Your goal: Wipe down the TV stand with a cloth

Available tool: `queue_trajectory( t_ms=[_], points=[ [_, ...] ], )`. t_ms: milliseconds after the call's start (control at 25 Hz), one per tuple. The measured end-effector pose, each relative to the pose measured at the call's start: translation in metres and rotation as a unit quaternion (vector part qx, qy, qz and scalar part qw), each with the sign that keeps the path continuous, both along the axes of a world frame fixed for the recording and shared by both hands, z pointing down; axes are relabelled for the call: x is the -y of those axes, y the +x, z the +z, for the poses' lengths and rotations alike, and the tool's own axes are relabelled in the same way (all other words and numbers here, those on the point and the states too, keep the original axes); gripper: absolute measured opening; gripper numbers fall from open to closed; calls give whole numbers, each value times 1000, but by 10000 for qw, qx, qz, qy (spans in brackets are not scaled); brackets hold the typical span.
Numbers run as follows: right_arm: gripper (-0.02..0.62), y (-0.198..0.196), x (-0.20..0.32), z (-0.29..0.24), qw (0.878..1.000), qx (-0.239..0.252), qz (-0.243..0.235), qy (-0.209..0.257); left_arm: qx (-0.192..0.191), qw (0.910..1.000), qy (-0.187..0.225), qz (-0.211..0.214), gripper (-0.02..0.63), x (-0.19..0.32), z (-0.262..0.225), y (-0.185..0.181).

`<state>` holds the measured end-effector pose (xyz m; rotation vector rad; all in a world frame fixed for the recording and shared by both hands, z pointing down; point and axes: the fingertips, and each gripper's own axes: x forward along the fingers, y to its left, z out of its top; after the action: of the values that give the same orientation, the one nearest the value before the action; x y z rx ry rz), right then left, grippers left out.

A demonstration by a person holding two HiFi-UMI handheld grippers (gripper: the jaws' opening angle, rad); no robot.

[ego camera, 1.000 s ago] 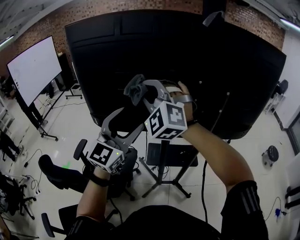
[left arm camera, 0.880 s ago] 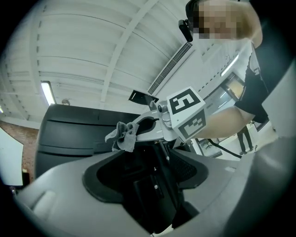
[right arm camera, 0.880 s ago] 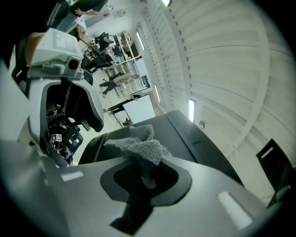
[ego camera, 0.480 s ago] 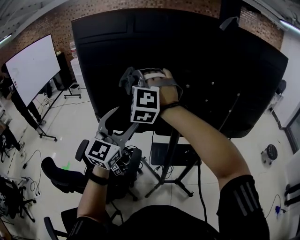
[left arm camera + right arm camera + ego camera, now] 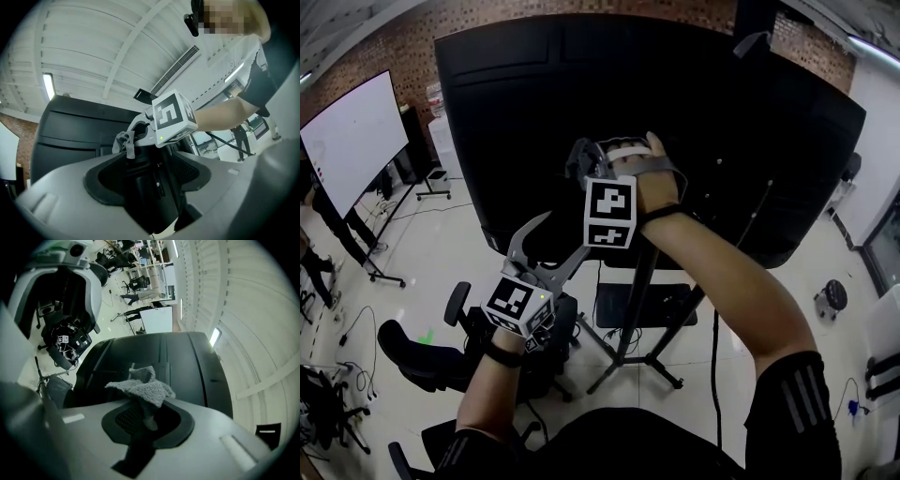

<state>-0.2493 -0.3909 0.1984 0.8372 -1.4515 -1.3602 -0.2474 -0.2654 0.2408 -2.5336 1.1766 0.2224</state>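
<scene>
The right tool (image 5: 586, 165) is clenched on the grey cloth (image 5: 577, 155), up at the black panel (image 5: 741, 122) above the TV stand (image 5: 642, 281), at 12 o'clock. The left tool (image 5: 546, 247) hangs released at 8 o'clock. Only a corner looks pinched, so hard rubbing could drag the cloth free.

Crumpled grey cloth (image 5: 140, 387), raised near TV stand (image 5: 643, 274).
</scene>
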Motion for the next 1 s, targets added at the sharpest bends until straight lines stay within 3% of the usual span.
queue_trajectory(
  t_ms=[280,440,640,1000],
  points=[
    [52,44,2,5,9976,-246,610,-197,16,9993,-21,373,324,1,-1,28],
    [52,45,-4,4,9980,-261,569,-127,41,9987,-6,500,324,-2,-3,37],
    [52,19,-32,3,9987,332,-29,-381,48,9992,13,406,324,1,1,22],
    [52,-48,-20,38,9989,-185,-278,-325,3,9997,-224,31,324,7,21,-17]
  ],
)
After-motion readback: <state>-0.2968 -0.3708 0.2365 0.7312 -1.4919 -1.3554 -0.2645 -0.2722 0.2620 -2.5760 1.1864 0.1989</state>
